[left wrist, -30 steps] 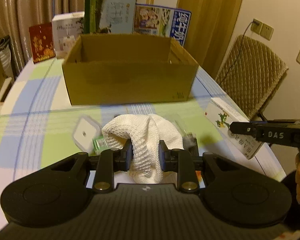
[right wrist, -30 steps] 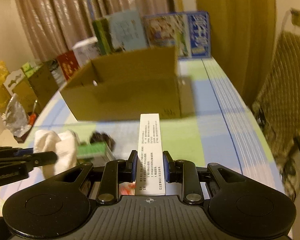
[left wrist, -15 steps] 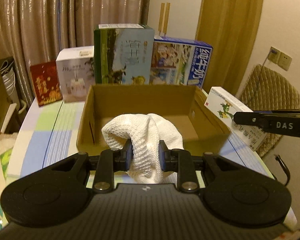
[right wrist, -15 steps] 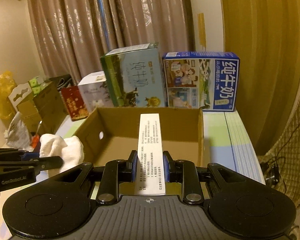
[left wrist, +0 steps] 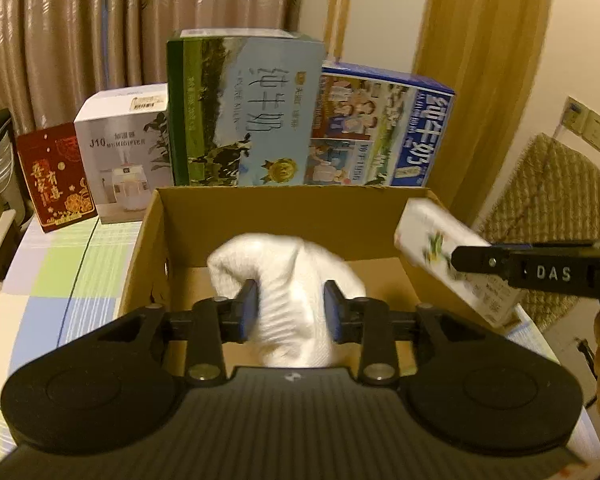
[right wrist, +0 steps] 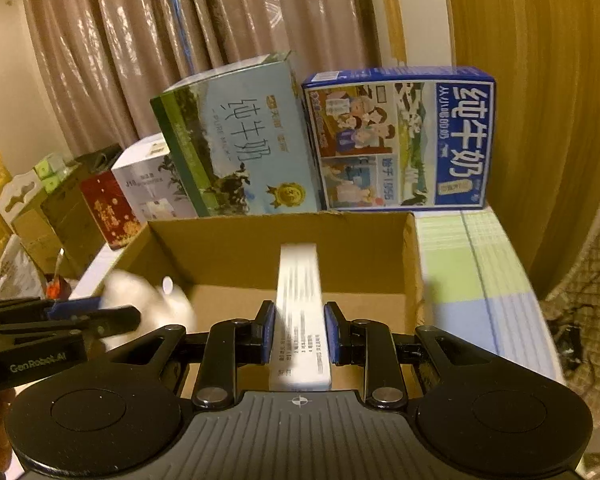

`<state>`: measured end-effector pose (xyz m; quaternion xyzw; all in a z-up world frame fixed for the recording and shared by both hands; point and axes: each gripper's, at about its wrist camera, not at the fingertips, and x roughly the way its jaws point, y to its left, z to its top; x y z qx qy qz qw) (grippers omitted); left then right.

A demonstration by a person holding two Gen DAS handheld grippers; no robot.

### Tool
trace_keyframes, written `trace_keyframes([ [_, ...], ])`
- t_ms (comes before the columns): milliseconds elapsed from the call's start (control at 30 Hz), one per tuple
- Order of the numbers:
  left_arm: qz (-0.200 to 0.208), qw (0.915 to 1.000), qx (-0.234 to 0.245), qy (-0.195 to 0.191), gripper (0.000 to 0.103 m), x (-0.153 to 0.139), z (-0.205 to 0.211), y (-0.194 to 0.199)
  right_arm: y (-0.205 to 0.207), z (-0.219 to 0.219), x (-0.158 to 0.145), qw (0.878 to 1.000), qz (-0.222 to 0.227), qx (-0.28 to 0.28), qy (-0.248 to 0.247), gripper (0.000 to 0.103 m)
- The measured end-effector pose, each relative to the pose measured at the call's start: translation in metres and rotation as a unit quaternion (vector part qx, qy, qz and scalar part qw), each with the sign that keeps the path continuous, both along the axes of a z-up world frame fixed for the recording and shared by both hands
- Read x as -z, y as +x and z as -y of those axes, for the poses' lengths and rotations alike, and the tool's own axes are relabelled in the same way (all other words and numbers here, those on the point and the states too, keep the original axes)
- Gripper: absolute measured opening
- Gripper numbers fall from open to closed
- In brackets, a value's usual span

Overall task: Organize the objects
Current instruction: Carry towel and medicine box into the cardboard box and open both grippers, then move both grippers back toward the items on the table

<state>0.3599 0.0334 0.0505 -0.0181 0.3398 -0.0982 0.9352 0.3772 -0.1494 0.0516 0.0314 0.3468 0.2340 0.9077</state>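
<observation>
Hovering both hands over the open cardboard box (left wrist: 292,216), I have the white knitted cloth (left wrist: 288,280) between the fingers of the left gripper (left wrist: 290,312) and the slim white carton (right wrist: 300,312) between those of the right gripper (right wrist: 298,332). Both sets of jaws have just been opening. In the left wrist view a sliver of gap shows beside each blue pad, so the cloth looks let go; it is blurred, which I read as the start of a drop. In the right wrist view the carton is likewise streaked and stands clear of the pads on both sides, so I count that one released too.

The cloth is soft, light and bulky: it will crumple, not bounce, and may snag a pad as it falls. If I had to retake it, I would pinch a thick fold in the middle, not a loose edge. The carton is stiff, light and smooth-sided, so it can slide out fast and land on a corner; its narrow faces, near mid-length, are the place to clamp it.

Both things are above the box's floor, the cloth toward its left wall, the carton nearer the right wall. Behind the box stand the green milk carton (left wrist: 244,112) and the blue milk carton (right wrist: 400,136), upright on the checked tablecloth (left wrist: 60,272)
</observation>
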Motion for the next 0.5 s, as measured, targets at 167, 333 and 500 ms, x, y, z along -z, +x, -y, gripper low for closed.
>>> trace_keyframes([
  [167, 0.005, 0.9999, -0.008, -0.006, 0.040, 0.003, -0.004, -0.001, -0.004, 0.013, 0.007, 0.999, 0.015, 0.010, 0.029, 0.067],
  [333, 0.019, 0.9993, -0.024, -0.022, 0.049, -0.007, -0.017, -0.022, -0.022, 0.025, 0.001, 0.999, 0.024, 0.016, 0.032, 0.067],
  [500, 0.030, 0.9984, -0.040, -0.027, 0.056, -0.019, -0.028, -0.057, -0.058, 0.042, -0.009, 0.998, 0.026, 0.033, 0.052, 0.074],
])
